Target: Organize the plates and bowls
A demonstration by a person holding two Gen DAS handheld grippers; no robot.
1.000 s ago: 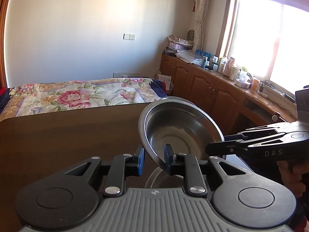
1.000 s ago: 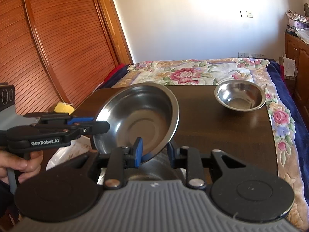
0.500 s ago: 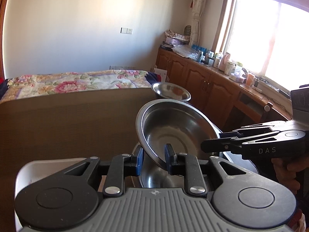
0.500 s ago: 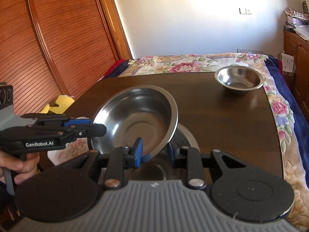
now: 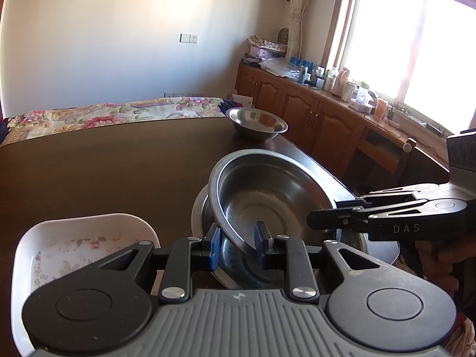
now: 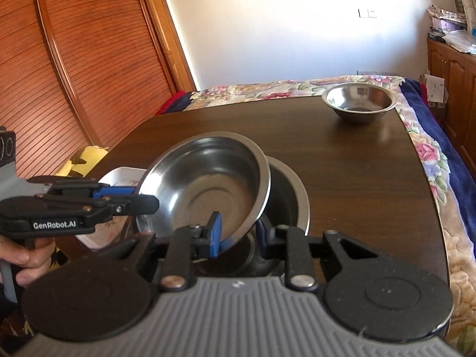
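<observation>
A wide shallow steel bowl (image 5: 267, 196) (image 6: 208, 190) hangs tilted just above a second steel bowl (image 6: 288, 190) (image 5: 238, 270) that rests on the dark wooden table (image 6: 357, 178). My left gripper (image 5: 237, 245) (image 6: 147, 199) is shut on the tilted bowl's left rim. The right gripper (image 6: 238, 232) (image 5: 315, 221) is shut on the opposite rim. A small steel bowl (image 5: 256, 122) (image 6: 360, 101) stands alone near the table's far right corner. A white square dish with a flower print (image 5: 74, 238) (image 6: 119, 178) lies left of the stack.
A bed with a flowered cover (image 6: 267, 89) runs along the table's far edge. Wooden cabinets (image 5: 312, 113) with bottles stand under the window on the right. A slatted wooden door (image 6: 74, 59) is on the left. A hand (image 6: 17, 261) holds the left gripper's handle.
The held bowl has come down and now sits close over the lower bowl. Both grippers tilted downward with it, and the white dish has come into view on the left.
</observation>
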